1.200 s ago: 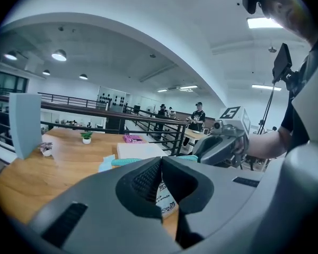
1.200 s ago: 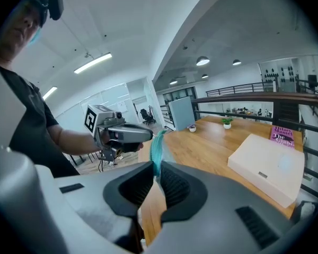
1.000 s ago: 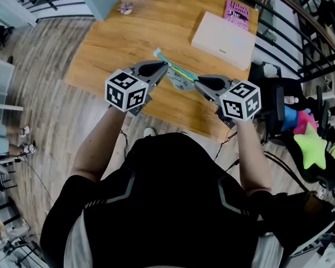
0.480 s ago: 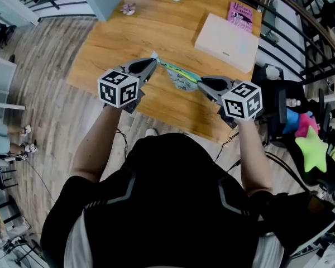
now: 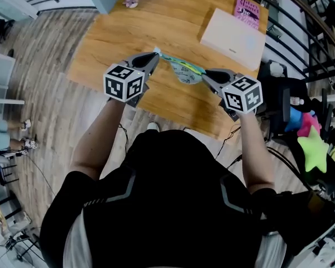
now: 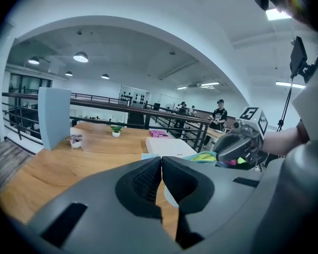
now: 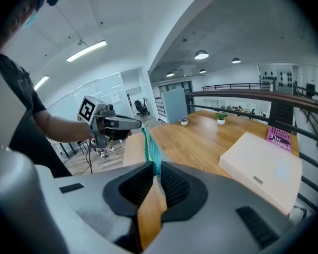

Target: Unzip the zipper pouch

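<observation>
The zipper pouch (image 5: 185, 75) is stretched between the two grippers over the near part of the wooden tabletop (image 5: 139, 24). The left gripper (image 5: 154, 57) has its jaws pressed fully together on the pouch's pale-blue end. The right gripper (image 5: 206, 73) is clamped on the opposite teal edge, its jaws parted only by the fabric's thickness. Farther back on the tabletop lies a pale flat box (image 5: 233, 38), with a pink book (image 5: 250, 10) just behind it.
</observation>
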`<state>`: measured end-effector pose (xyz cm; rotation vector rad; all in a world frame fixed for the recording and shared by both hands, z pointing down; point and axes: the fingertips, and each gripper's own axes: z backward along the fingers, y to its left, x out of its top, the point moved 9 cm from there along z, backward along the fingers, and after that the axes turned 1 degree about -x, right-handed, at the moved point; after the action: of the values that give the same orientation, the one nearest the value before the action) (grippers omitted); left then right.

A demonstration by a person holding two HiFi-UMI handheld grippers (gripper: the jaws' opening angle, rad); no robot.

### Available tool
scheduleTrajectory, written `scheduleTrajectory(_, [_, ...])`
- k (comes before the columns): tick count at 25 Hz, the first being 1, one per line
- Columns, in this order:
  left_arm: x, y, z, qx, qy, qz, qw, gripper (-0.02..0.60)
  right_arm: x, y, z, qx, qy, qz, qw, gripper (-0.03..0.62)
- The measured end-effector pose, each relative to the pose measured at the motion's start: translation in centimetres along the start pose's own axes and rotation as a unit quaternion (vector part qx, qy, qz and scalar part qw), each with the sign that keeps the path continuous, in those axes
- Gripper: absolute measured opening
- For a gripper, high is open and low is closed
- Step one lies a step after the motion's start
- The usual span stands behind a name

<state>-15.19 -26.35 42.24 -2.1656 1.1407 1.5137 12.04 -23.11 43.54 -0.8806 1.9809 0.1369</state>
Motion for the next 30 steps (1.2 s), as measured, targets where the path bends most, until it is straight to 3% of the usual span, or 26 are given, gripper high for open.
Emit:
scheduleTrajectory(9, [0.3,3.4,-3.3,0.036,-0.014,-0.034,0.9987,0.032,0.8,-4.0,-5.6,-0.044,0.020,0.018,0.999,0.055])
scheduleTrajectory(15, [-0.2,5.6,-4.7,0.036,-0.017,-0.044,0.9982,0.031,0.7,-5.2,-8.8,-0.061,0.022,0.035,0.997,0.054])
scheduleTrajectory(18, [-2.7,6.4,-4.5,0.041,0.012,-0.037,0.9984,0.031,-1.2,-4.5,-10.6,-0.044,0.042,0.024,0.998,0.054])
scheduleTrajectory(22, [-7.8,7.0,-4.7,0.041,0.080,-0.020,0.9957,0.031,-4.9,-3.3,-12.6,-0.024,0.077,-0.009,0.997,0.055])
scheduleTrajectory(25, [-11.0,7.4,-4.6,0.040,0.118,-0.002,0.9922,0.031,-7.1,-2.5,-13.9,-0.008,0.100,-0.027,0.995,0.055])
scheduleTrajectory(30, [-15.1,7.4,-4.5,0.030,0.174,-0.006,0.9843,0.031,-9.9,-1.7,-15.5,0.005,0.131,-0.059,0.990,0.055])
